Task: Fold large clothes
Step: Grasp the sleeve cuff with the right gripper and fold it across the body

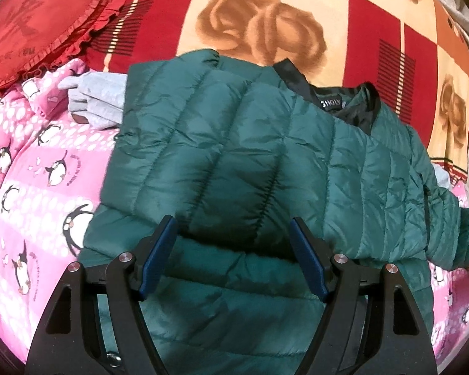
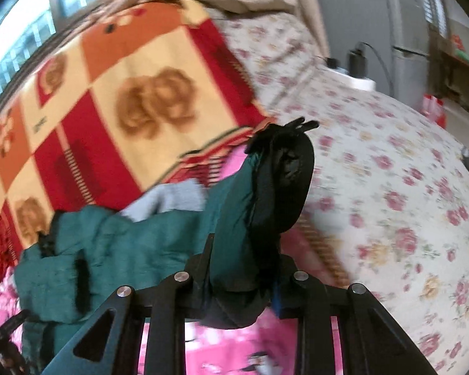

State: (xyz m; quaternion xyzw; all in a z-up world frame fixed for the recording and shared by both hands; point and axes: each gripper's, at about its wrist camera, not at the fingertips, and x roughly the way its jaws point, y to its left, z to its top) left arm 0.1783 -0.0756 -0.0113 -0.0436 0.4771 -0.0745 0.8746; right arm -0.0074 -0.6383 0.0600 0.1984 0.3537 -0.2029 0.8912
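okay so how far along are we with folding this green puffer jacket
Roughly midway. Done: one side of the green puffer jacket already lies folded over the body on the pink penguin blanket. In hand: the right gripper is shut on a bunched part of the jacket, black lining showing, lifted off the bed. The left gripper hangs open over the jacket. Left: laying that part across, then folding the jacket smaller.
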